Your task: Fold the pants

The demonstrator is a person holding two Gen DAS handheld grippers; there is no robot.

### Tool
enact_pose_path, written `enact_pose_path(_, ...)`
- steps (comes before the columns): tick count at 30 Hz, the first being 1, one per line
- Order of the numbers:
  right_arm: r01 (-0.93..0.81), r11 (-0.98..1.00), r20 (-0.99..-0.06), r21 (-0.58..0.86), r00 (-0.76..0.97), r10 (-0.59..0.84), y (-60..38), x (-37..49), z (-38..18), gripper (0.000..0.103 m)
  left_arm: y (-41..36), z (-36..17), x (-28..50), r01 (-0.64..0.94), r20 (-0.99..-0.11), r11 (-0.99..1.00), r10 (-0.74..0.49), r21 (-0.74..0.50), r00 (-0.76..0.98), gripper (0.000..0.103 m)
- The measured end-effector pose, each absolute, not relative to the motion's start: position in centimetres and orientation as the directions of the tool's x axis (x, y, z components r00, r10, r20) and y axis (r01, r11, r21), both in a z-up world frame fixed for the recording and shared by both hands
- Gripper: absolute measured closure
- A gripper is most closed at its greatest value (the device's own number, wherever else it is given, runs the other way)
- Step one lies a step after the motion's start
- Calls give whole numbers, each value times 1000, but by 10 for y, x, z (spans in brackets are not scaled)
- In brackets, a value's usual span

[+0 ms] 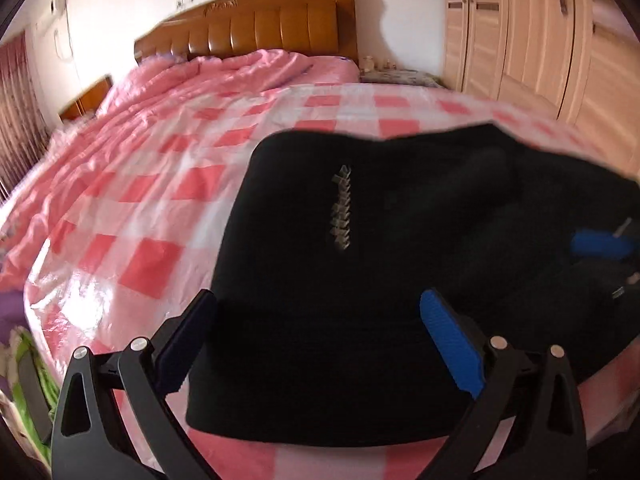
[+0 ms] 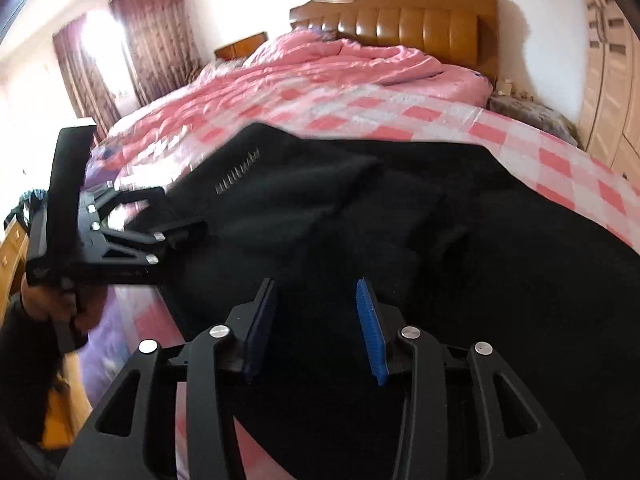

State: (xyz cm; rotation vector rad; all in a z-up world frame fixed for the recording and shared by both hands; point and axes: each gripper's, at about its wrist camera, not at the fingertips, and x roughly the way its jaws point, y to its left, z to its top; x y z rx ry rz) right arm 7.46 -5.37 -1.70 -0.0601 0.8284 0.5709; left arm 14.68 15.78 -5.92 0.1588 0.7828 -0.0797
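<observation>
Black pants (image 1: 360, 280) lie folded over on the pink checked bedspread (image 1: 160, 208); a pale printed logo (image 1: 342, 212) shows on top. My left gripper (image 1: 320, 312) is open, its jaws wide apart just above the near edge of the pants, holding nothing. In the right wrist view the pants (image 2: 440, 260) fill the foreground. My right gripper (image 2: 316, 300) is open above them, empty. The left gripper also shows in the right wrist view (image 2: 120, 232), at the pants' left edge. One blue pad of the right gripper shows at the right in the left wrist view (image 1: 600, 242).
A crumpled pink quilt (image 1: 224, 76) lies toward the wooden headboard (image 1: 256, 24). A wardrobe (image 1: 540, 40) stands on the right. Curtains (image 2: 120, 52) and a bright window are on the left. Clutter lies beside the bed's near left corner (image 1: 28, 380).
</observation>
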Motion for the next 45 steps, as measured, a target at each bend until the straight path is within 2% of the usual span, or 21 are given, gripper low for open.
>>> enact_pose_path(4,-478,851,-713,218,518,473,-62,77,-12,66,164,-47,150,120,-732,990,-24,79,680,2)
enact_pose_path(6,-461,861,-682,214,561,470,-63,79,3,52,163,-22,156,153,-703,988,-97,16,705,2)
enact_pose_path(7,-460,863,-666,211,579,471,-61,81,9,48,160,-8,164,187,-684,982,-148,-16,714,2)
enact_pose_path(9,-461,861,-653,215,588,477,-54,94,14,23,152,8,190,204,-672,979,-171,-30,720,2)
enact_pose_path(11,-458,866,-680,200,572,459,-43,111,7,20,138,6,224,224,-706,975,-165,-9,689,2)
enact_pose_path(14,-448,884,-752,131,537,383,-30,124,-13,18,135,-22,276,214,-786,976,-171,-51,593,2)
enact_pose_path(15,-441,890,-776,115,519,358,-29,125,-21,13,136,-35,286,218,-809,974,-172,-56,562,2)
enact_pose_path(17,-441,880,-759,176,508,407,-38,125,-29,12,139,-54,296,199,-820,980,-96,22,564,1)
enact_pose_path(20,-422,877,-746,228,503,436,-50,126,-25,13,146,-56,294,188,-804,982,-114,-3,584,1)
enact_pose_path(26,-324,895,-662,307,603,445,-94,149,3,12,143,-57,294,179,-796,983,-81,34,600,1)
enact_pose_path(28,-287,909,-670,303,614,417,-101,172,6,12,140,-56,292,173,-790,983,-66,51,610,1)
enact_pose_path(31,-277,920,-750,276,537,387,-95,212,-14,12,138,-54,289,172,-786,983,-58,62,615,1)
enact_pose_path(33,-255,915,-785,311,473,399,-98,228,-31,10,138,-54,289,172,-787,983,-63,56,613,1)
enact_pose_path(38,-204,888,-727,412,513,456,-121,220,-29,16,138,-54,289,171,-786,983,-59,60,616,1)
enact_pose_path(39,-190,894,-729,405,522,442,-121,217,-26,12,138,-54,289,171,-785,983,-59,60,616,1)
enact_pose_path(42,-244,902,-718,355,547,431,-115,210,-17,11,138,-54,289,171,-786,984,-59,60,616,1)
enact_pose_path(44,-165,946,-789,280,522,324,-121,223,-33,11,138,-54,289,171,-786,983,-58,62,616,1)
enact_pose_path(45,-150,944,-788,295,521,329,-128,224,-35,11,138,-54,288,171,-786,983,-57,63,616,1)
